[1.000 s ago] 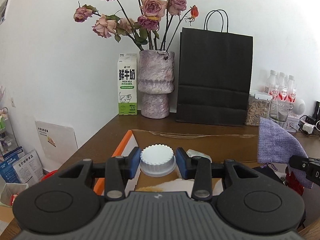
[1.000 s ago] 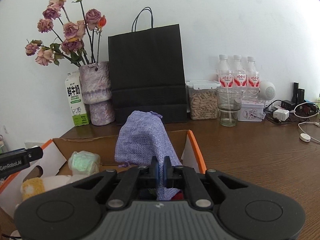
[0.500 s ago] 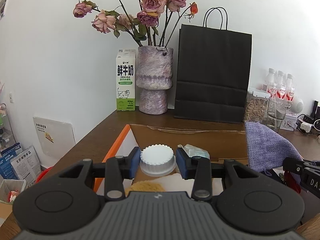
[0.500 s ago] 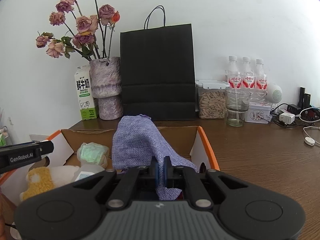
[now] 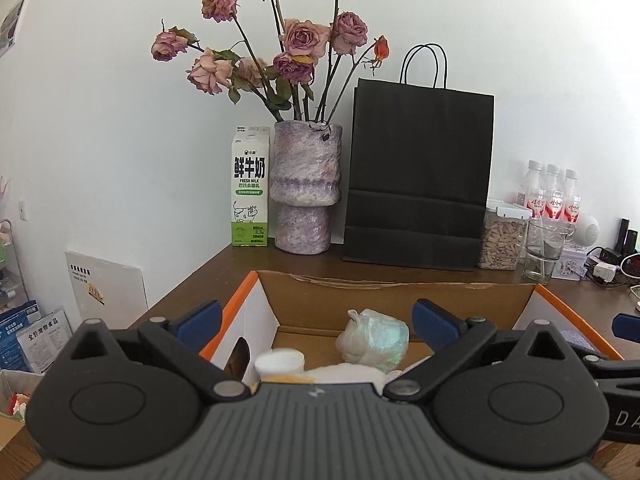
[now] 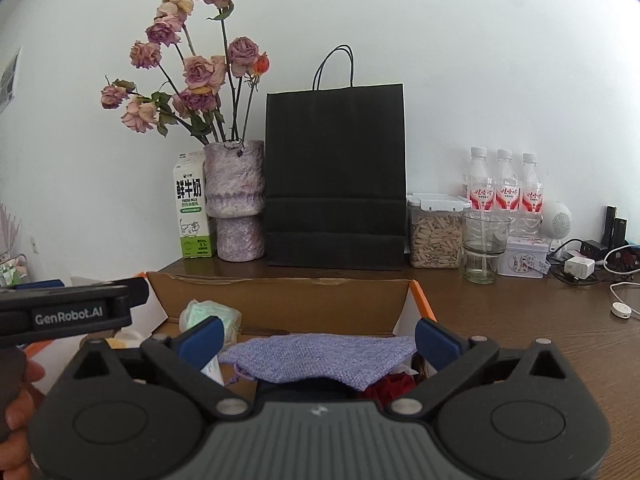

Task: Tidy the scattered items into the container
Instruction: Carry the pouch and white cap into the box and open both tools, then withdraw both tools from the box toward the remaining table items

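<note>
An open cardboard box [image 5: 400, 294] with orange edges stands on the wooden table below both grippers. My left gripper [image 5: 316, 320] hangs over it, its jaws opening with nothing between the pads. Beneath it in the box lie a white-capped bottle [image 5: 280, 362] and a crumpled pale green bag [image 5: 374, 340]. My right gripper [image 6: 318, 338] is over the box's [image 6: 280, 300] right half, jaws opening too and touching nothing. The purple cloth pouch [image 6: 320, 356] lies flat in the box below it, over something red [image 6: 394, 386]. The left gripper's body [image 6: 68, 312] and a hand [image 6: 16, 400] show at the left.
Along the wall behind the box stand a milk carton [image 5: 250, 188], a vase of dried roses [image 5: 306, 188], a black paper bag [image 5: 418, 176], a seed jar [image 6: 436, 232], a glass [image 6: 484, 248] and water bottles [image 6: 506, 186]. Chargers and cables [image 6: 592, 264] lie at the far right.
Both grippers went from shut to wide open. The white-capped bottle left the left jaws and dropped into the box. The purple pouch fell from the right jaws and lies flat.
</note>
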`<action>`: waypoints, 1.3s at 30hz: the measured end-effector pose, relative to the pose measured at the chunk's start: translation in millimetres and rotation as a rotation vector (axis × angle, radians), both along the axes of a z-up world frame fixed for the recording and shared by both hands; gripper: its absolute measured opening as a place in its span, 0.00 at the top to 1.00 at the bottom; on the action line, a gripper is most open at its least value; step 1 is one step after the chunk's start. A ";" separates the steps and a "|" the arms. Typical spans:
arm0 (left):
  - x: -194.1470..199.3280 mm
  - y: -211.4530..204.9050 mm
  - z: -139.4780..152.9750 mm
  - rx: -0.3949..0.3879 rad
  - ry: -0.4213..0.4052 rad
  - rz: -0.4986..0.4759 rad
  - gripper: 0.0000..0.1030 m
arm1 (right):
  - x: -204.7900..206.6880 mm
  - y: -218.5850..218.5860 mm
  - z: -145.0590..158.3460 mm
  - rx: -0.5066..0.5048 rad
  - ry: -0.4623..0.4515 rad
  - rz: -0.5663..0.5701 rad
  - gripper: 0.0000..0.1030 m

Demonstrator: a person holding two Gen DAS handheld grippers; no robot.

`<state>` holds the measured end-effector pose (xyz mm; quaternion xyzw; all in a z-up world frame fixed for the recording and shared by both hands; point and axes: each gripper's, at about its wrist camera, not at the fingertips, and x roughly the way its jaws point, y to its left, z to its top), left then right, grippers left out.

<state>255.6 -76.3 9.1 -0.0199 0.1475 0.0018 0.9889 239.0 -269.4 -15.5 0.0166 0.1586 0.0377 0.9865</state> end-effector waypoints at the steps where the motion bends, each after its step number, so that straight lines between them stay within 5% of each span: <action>1: -0.5 -0.3 -0.1 0.002 -0.002 0.004 0.00 | -0.4 0.3 -0.1 -0.002 0.001 0.000 0.01; 39: -70.8 17.5 -16.0 0.040 -0.084 0.042 0.00 | -60.1 1.2 -16.4 -0.076 -0.068 -0.068 0.00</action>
